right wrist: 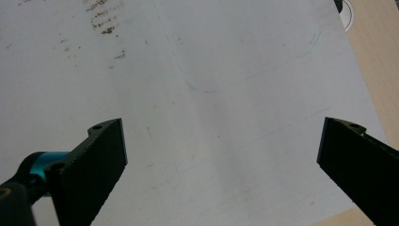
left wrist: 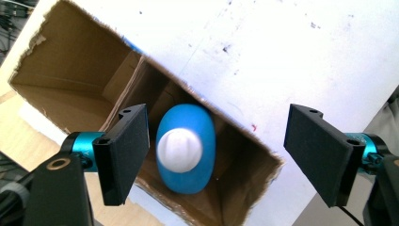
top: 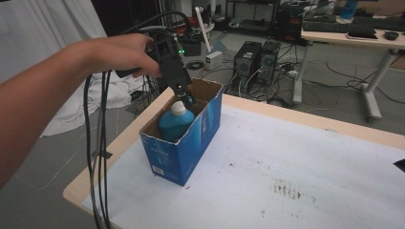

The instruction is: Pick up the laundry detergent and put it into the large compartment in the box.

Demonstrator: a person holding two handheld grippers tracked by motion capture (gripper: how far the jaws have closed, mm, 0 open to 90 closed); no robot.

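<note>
**Left gripper view: jaws spread above bottle in box**

Left gripper view, from the jaws out: left gripper [left wrist: 216,157] has both pads wide apart, grasping nothing. One pad sits close beside the white cap [left wrist: 179,149] of a blue bottle [left wrist: 186,148]; the other stands well clear over the table. Judgement: the gripper is lined up from above so the jaws can straddle the bottle's top.

Bottle stands upright inside an open-topped blue cardboard box [top: 184,138], at the near end; the far end looks empty. Box sits near the table's [top: 305,162] left corner.

High view: left gripper [top: 184,98] hangs just over the cap.

Right gripper [right wrist: 221,165] is likewise spread, empty, over bare white tabletop.
</note>
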